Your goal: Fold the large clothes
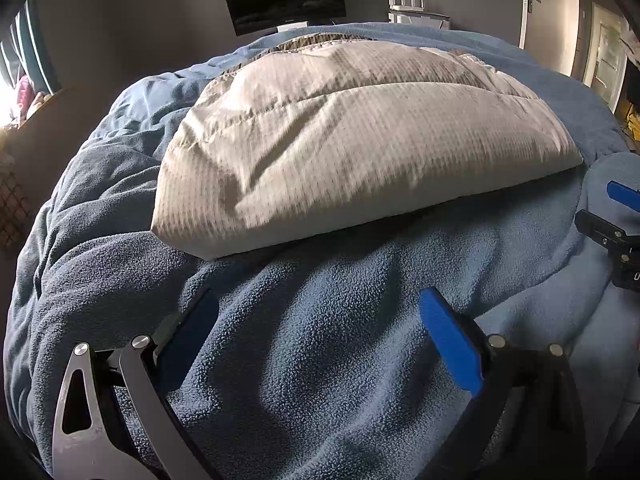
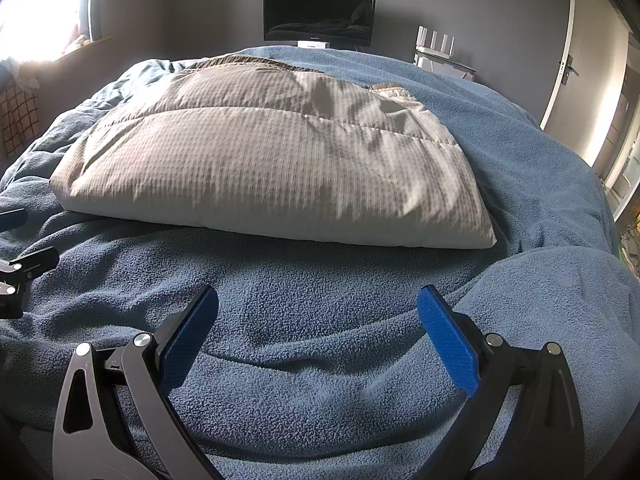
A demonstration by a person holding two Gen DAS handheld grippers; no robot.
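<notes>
Hovering low over a blue fleece blanket (image 2: 320, 360), the left gripper (image 1: 316, 328) and right gripper (image 2: 318, 324) hang spread wide and empty, a puffy beige quilted garment (image 2: 272, 168) lying folded at twelve o'clock, well beyond their tips; the fold looks largely made, and any further halving calls for reaching forward to pinch its near edge

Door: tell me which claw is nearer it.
Right. The right claw is over the blanket on the side toward the door; the left claw is beside it, farther toward the window.
</notes>
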